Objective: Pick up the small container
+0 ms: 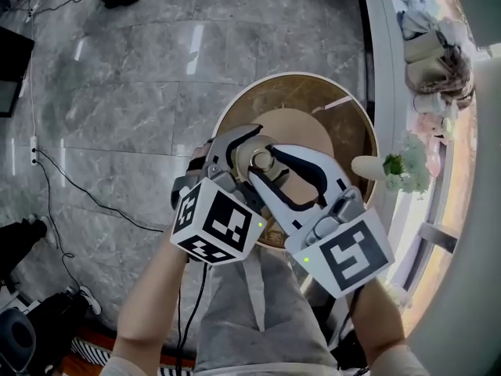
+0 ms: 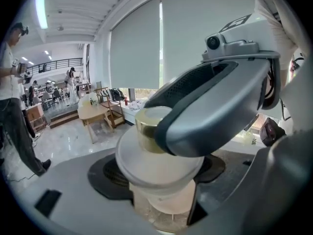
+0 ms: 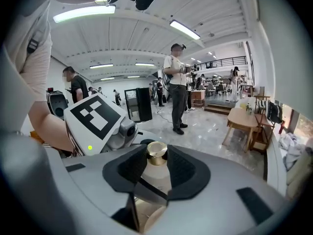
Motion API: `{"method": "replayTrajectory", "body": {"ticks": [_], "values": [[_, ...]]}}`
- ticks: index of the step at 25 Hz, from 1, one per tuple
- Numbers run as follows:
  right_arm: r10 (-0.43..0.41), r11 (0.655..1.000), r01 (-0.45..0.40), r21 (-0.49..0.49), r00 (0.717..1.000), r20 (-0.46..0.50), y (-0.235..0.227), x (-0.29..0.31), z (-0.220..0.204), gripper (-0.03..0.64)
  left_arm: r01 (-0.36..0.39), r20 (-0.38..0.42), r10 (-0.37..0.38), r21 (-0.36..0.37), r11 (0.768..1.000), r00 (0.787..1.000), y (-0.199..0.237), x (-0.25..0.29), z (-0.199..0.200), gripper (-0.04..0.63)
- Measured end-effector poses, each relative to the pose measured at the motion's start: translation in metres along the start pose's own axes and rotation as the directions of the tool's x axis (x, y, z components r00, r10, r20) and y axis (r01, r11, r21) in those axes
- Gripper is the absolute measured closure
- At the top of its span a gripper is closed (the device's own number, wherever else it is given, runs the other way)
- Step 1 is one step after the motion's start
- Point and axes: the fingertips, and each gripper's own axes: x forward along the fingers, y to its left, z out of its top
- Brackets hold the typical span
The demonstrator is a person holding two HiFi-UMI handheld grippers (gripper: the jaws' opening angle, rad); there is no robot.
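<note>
Evidently the small container [image 1: 262,160] was shared between both tools so that it would neither tip nor slip; the left gripper [image 2: 159,180] had its fingers closed on the wide frosted body from either side, while the right gripper [image 3: 156,165] crossed in from the opposite side, its dark-padded fingers pinching the jar high up, about the neck beneath the gold cap [image 3: 156,152]; held so, it hung roughly upright in the air above the round brown bench [image 1: 348,112], apart from its top; the pick-up looked essentially made. The jar itself was squat and pale, milky white with a broad rounded shoulder and a narrower lower part, topped by a short shiny gold lid with a flat pale face; it was probably smooth and slippery, hence, I judged, the double grip.
</note>
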Motion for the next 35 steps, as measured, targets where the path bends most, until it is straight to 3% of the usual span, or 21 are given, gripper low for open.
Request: {"method": "replayTrajectory", "body": {"ticks": [9, 18, 26, 35], "values": [[-0.011, 0.998, 0.015, -0.065, 0.998, 0.063, 0.03, -0.068, 0.122, 0.491, -0.057, 0.032, 0.056, 0.048, 0.997, 0.998, -0.004, -0.089, 0.111, 0.252], [0.006, 0.992, 0.014, -0.126, 0.988, 0.157, 0.078, -0.14, 0.219, 0.491, -0.112, 0.042, 0.108, 0.094, 0.989, 0.993, -0.029, -0.178, 0.197, 0.252], [0.033, 0.985, 0.006, -0.173, 0.974, 0.225, 0.125, -0.185, 0.271, 0.491, -0.155, 0.06, 0.148, 0.134, 0.979, 0.987, -0.054, -0.244, 0.239, 0.252], [0.057, 0.971, 0.003, -0.238, 0.967, 0.247, 0.175, -0.226, 0.288, 0.491, -0.197, 0.107, 0.185, 0.115, 0.974, 0.977, -0.095, -0.29, 0.258, 0.252]]}}
